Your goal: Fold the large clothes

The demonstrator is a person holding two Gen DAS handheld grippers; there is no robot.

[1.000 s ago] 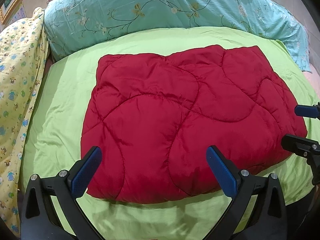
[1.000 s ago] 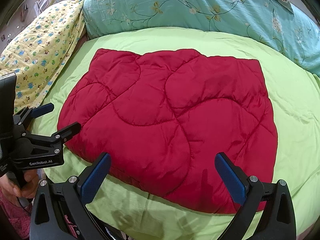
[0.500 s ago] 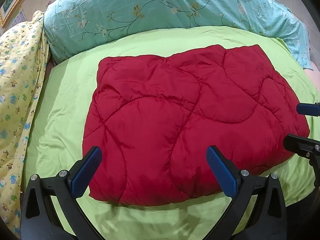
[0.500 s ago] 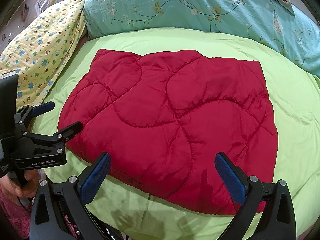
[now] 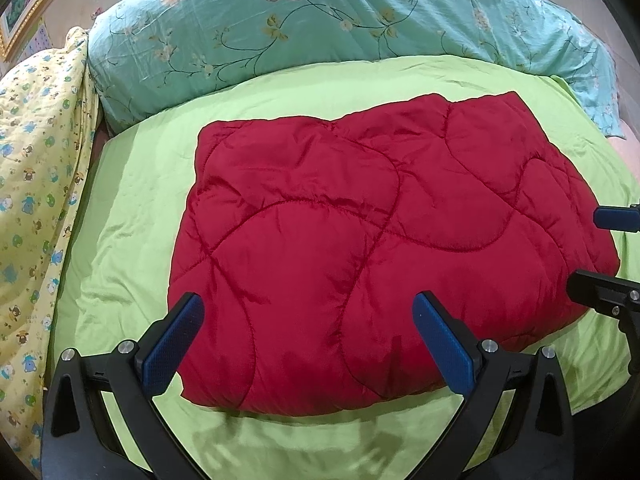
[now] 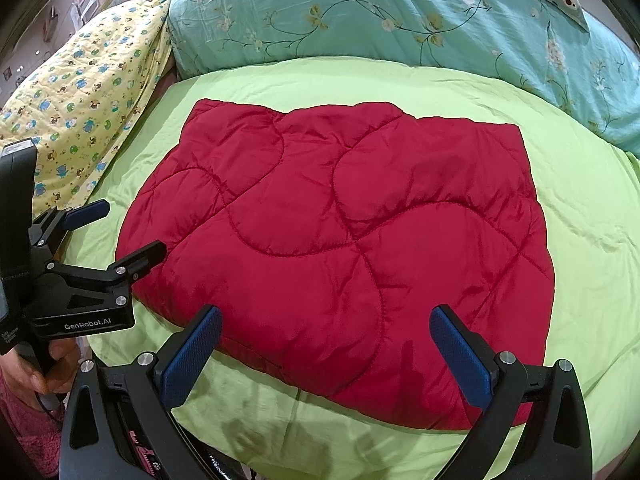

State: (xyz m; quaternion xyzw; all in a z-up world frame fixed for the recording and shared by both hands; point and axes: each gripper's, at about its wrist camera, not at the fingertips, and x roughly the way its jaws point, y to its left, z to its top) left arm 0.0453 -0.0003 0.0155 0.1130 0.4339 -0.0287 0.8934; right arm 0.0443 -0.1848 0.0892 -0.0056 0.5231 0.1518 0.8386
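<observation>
Blue-padded, our left tool (image 5: 306,338) and right tool (image 6: 326,354) hover spread and empty over the red quilted garment's (image 6: 336,256) near edge, folded on the green bedsheet (image 6: 592,216); we should pinch both corners evenly.

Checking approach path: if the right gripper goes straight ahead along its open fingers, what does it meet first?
Most likely the red quilted garment: the right gripper is open with the garment's near edge between its fingertips. Height above the green bedsheet is unclear.

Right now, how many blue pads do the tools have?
4: two on the left tool, two on the right tool. Both tools hover open over the red quilted garment's near edge.
</observation>
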